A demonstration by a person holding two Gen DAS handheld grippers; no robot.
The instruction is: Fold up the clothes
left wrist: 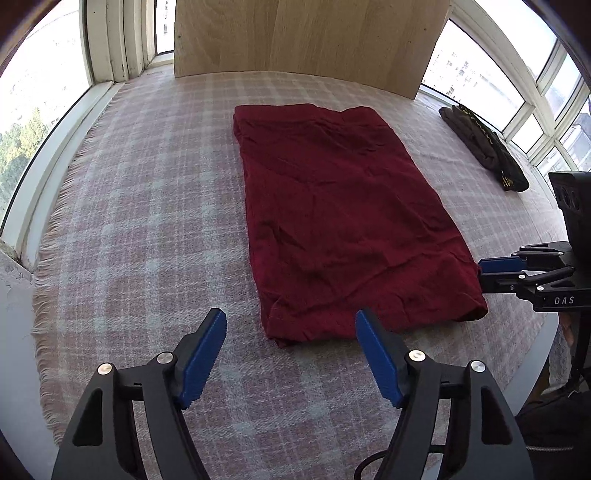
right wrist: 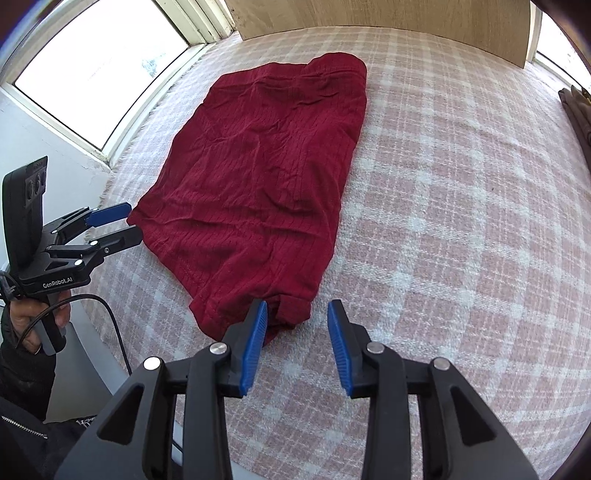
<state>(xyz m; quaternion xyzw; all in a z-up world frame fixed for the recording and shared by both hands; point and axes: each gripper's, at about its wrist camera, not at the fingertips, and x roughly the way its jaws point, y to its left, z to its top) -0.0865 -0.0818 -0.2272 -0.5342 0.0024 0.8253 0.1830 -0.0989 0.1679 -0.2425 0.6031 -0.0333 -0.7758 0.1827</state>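
Both grippers hover at the tabletop's near edge: the left gripper [left wrist: 291, 321] with fingers wide, the right gripper [right wrist: 297, 312] with fingers moderately apart, each empty, likely lining up on near corners. One red garment [left wrist: 347, 206] lies mid-tabletop, part-folded; one dark folded pile [left wrist: 484, 147] sits at the far right edge.

plaid blanket [left wrist: 147, 192], wooden board [left wrist: 314, 33], bright windows [left wrist: 40, 85] around.

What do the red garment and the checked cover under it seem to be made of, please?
Red garment: probably a soft, matte ribbed knit; fine lengthwise ribs and limp creases show. Checked cover: looks like woven wool or a similar blanket cloth, slightly fuzzy, with a fringed edge.
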